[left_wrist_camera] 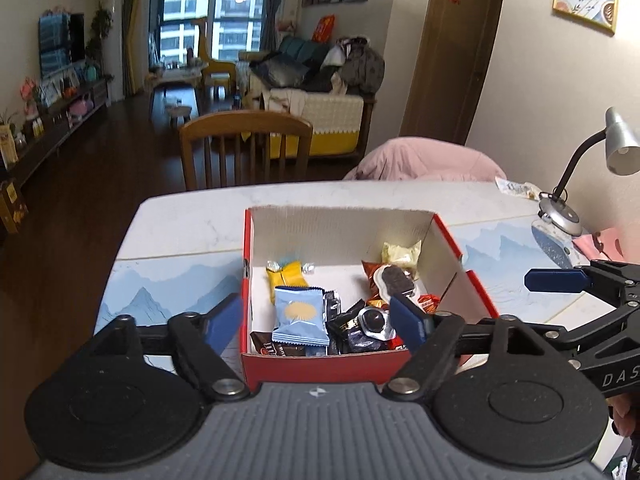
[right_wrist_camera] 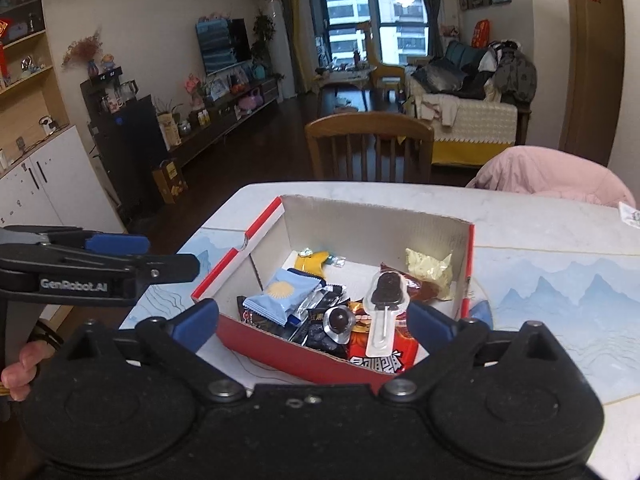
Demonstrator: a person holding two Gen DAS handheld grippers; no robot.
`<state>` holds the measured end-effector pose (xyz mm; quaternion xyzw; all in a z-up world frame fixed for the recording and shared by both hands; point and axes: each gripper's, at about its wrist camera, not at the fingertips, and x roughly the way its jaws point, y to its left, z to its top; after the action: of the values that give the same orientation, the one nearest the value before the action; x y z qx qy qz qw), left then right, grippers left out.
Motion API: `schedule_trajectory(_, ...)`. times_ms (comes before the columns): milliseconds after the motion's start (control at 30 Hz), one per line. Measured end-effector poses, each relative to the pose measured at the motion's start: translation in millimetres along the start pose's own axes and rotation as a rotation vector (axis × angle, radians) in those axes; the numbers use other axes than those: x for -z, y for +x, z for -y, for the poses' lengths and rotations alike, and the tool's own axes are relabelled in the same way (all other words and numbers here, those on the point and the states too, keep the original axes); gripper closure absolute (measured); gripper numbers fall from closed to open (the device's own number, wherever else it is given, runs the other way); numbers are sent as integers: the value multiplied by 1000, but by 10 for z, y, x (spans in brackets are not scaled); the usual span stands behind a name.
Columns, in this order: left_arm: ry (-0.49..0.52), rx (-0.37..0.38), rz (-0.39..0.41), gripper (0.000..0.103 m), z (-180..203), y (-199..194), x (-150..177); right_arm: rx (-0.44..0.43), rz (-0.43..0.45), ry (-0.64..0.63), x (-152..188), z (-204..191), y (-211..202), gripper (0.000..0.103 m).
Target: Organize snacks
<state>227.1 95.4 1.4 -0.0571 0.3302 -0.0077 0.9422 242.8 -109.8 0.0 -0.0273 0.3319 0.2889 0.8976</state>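
We hover both empty, wide-open grippers, left gripper (left_wrist_camera: 320, 322) and right gripper (right_wrist_camera: 314, 322), just before the snack box (left_wrist_camera: 328, 364), lollipop (right_wrist_camera: 384, 304) nearer right, stick toward us.

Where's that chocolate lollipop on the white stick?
The lollipop lies in the red box, on its right side atop other snacks, just right of the light-blue packet.

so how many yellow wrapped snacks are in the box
2: a bright yellow packet at the back left of the red box, a pale yellow one at the back right. Others may be buried.
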Motion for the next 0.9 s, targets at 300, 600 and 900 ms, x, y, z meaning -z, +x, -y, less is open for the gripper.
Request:
schedule_trajectory(300, -7, 9, 41, 16, 95, -240, 105, 14, 55, 33, 75, 12, -222, 0)
schedule_trajectory(600, -36, 56, 54, 0, 140, -368, 200, -5, 72, 72, 164, 67, -315, 0)
schedule_trajectory(900, -36, 50, 51, 0, 175, -395, 249, 3, 89, 81, 211, 62, -369, 0)
